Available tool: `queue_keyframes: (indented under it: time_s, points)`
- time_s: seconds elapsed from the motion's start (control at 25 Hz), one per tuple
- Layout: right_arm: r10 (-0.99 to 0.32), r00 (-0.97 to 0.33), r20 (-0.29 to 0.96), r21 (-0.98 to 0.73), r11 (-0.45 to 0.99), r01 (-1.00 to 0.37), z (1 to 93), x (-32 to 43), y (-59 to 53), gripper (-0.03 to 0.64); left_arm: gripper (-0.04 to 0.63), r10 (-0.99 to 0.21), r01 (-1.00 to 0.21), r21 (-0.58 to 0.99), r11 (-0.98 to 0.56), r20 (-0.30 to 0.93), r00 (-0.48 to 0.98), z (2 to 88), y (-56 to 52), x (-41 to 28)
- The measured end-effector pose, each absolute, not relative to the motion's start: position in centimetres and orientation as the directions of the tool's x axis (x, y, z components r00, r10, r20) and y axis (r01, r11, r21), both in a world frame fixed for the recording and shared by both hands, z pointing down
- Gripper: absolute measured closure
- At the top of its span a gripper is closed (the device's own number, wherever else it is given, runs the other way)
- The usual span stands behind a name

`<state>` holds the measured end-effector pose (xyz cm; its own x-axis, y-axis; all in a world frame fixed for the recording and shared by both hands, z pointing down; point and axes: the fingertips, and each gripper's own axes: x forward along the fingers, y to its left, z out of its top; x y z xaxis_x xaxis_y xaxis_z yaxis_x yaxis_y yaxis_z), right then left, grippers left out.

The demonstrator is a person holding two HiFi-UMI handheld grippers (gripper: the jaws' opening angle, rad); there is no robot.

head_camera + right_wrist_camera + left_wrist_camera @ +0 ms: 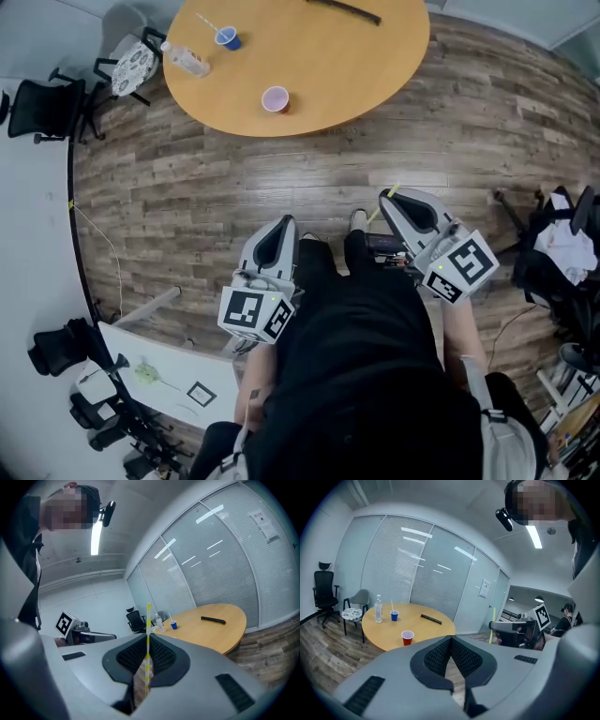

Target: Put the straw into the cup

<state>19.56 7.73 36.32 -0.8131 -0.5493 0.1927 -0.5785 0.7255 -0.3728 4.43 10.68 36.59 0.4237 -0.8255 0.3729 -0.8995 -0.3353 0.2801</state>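
A red cup (275,98) (407,637) stands near the front edge of the round wooden table (356,66). My right gripper (387,198) (147,637) is shut on a yellow-and-white striped straw (148,634) (393,191), which stands upright between the pads. In the left gripper view that straw (491,631) shows at the right gripper's tip. My left gripper (285,223) (451,640) is shut with nothing in it. Both grippers are held over the wood floor, well short of the table. A blue cup (227,38) (173,625) with a straw in it sits farther back.
A water bottle (185,61) and a black bar (343,9) also lie on the table. A patterned chair (131,64) and a black office chair (47,108) stand to the table's left. A white desk (164,380) is at the lower left, and bags and chairs (562,244) at the right.
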Motion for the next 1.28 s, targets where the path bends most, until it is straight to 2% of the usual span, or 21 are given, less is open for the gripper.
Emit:
queue_keyframes:
  time_s: [0.24, 0.44, 0.96, 1.28]
  points:
    - [-0.505, -0.837, 0.209, -0.401, 0.737, -0.545, 37.1, 17.9, 6.2, 0.591, 0.583, -0.836, -0.920, 0.281, -0.273, 0.405, 0.371, 37.1, 10.0, 3.1]
    - [-0.502, -0.835, 0.226, -0.395, 0.736, -0.549, 37.5, 15.7, 4.9, 0.591, 0.583, -0.834, -0.919, 0.278, -0.279, 0.404, 0.376, 37.7, 8.4, 1.3]
    - [-0.575, -0.781, 0.243, -0.327, 0.710, -0.624, 35.2, 9.1, -2.8, 0.591, 0.583, -0.812, -0.864, 0.289, -0.413, 0.312, 0.493, 36.7, -2.0, -4.7]
    - [-0.606, -0.754, 0.254, -0.312, 0.687, -0.657, 34.5, 4.7, -7.5, 0.591, 0.583, -0.765, -0.819, 0.301, -0.488, 0.305, 0.568, 36.8, -6.5, -8.4]
